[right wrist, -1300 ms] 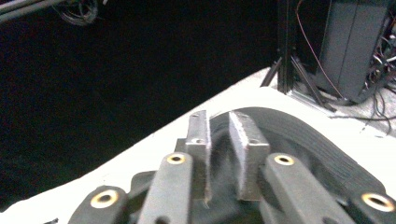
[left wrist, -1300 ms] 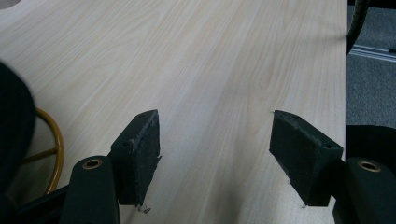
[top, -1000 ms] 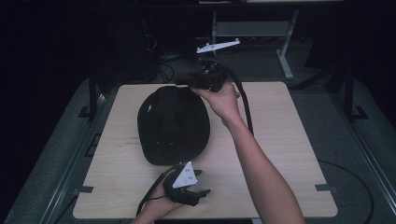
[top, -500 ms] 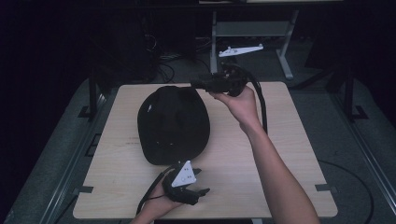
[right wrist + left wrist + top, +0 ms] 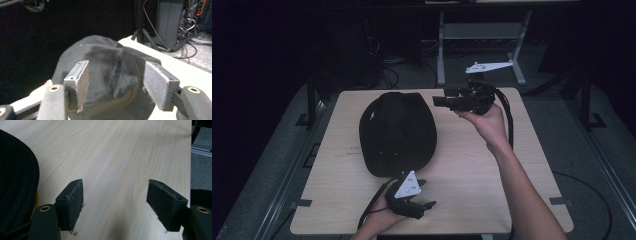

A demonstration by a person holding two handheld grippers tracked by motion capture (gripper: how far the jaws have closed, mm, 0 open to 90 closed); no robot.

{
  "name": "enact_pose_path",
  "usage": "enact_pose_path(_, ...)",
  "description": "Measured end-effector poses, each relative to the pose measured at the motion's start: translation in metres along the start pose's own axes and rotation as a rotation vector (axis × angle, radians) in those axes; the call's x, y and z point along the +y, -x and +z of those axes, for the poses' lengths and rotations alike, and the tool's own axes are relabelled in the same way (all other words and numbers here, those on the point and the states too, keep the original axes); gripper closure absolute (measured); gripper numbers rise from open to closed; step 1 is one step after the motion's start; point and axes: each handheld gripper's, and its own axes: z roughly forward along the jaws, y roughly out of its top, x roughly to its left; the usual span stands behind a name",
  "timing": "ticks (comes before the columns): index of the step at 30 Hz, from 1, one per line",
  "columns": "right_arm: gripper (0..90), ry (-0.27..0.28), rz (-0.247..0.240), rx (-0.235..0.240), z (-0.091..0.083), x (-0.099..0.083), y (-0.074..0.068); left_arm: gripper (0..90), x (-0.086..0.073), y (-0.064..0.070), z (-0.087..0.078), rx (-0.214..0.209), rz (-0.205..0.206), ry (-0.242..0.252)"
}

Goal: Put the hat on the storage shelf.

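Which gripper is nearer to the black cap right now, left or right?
Left, though not by much. The left gripper sits at the table's near edge, just beside the black cap, jaws open. The right gripper hovers off the cap's far right side, jaws open toward it.

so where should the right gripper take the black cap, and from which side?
Probably at the rim. The black cap lies flat on the table as a low dome, offering the jaws little but its edge. The right gripper, open, hangs off the cap's far right edge, pointing at it. Come in low from there and pinch the fabric rim; the crown looks too broad.
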Motion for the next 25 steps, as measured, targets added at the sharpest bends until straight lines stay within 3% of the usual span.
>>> enact_pose_path(7, 34.9, 0.008, 0.001, -0.021, -0.018, -0.017, 0.003, 27.4, 0.000, -0.001, 0.000, 0.003, -0.009, 0.010)
enact_pose_path(25, 29.4, -0.005, 0.056, -0.074, -0.056, -0.074, 0.018, 26.1, 0.000, -0.002, 0.000, 0.002, -0.017, 0.008)
